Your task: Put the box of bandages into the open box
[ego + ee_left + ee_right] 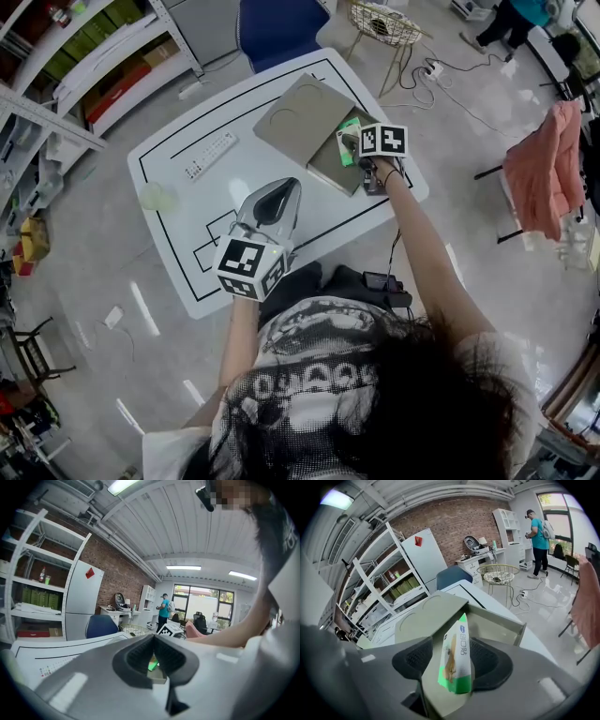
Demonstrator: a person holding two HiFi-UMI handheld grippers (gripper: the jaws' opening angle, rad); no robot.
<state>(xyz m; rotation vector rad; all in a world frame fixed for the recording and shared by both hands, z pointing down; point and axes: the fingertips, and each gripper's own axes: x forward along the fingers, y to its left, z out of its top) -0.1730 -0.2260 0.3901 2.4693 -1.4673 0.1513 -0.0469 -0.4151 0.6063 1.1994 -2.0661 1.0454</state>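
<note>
The bandage box (349, 141) is white and green and stands tilted on edge inside the open grey box (328, 167), whose lid (302, 117) lies flipped back to the left. My right gripper (354, 152) reaches down into that box. In the right gripper view the bandage box (457, 660) sits between the pads of the right gripper (456, 657), with a gap showing on its left side; the jaws are open. My left gripper (279, 195) hovers over the table's near edge with its fingers together and nothing in them. In its own view, that gripper (153, 654) points at the open box.
The white table (178, 225) has black lines, a white remote-like strip (209, 155) and a pale green round object (157, 197). Shelving (66, 66) stands at the left, a wire basket stool (384, 23) and a blue chair (281, 28) behind. Pink cloth (548, 169) hangs at right.
</note>
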